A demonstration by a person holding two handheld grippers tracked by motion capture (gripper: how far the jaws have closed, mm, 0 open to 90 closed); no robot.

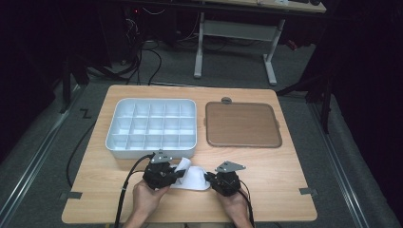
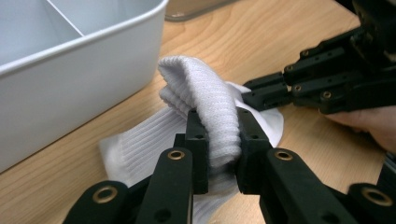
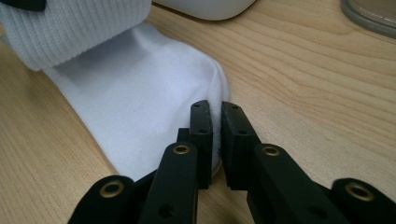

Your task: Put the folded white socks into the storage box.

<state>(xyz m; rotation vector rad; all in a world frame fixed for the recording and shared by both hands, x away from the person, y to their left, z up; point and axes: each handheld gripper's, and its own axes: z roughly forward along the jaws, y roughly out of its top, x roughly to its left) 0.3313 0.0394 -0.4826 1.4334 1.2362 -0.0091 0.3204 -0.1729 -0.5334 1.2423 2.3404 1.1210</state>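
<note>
A white sock [image 1: 190, 176] lies on the wooden table near its front edge, between my two grippers. My left gripper [image 1: 179, 173] is shut on the sock's ribbed cuff [image 2: 212, 107], which is lifted and folded over the flat part. From the right side, my right gripper [image 1: 208, 177] is shut on the sock's rounded toe edge [image 3: 215, 100], low against the table. In the left gripper view the right gripper's black jaws reach in from the right onto the sock [image 2: 140, 144]. A hand holds each gripper from below.
A white compartment tray [image 1: 151, 127] stands just behind the sock, its front wall close to the left gripper. To its right lies a brown flat lid [image 1: 242, 124]. Bare tabletop [image 1: 280, 175] extends right of the right gripper.
</note>
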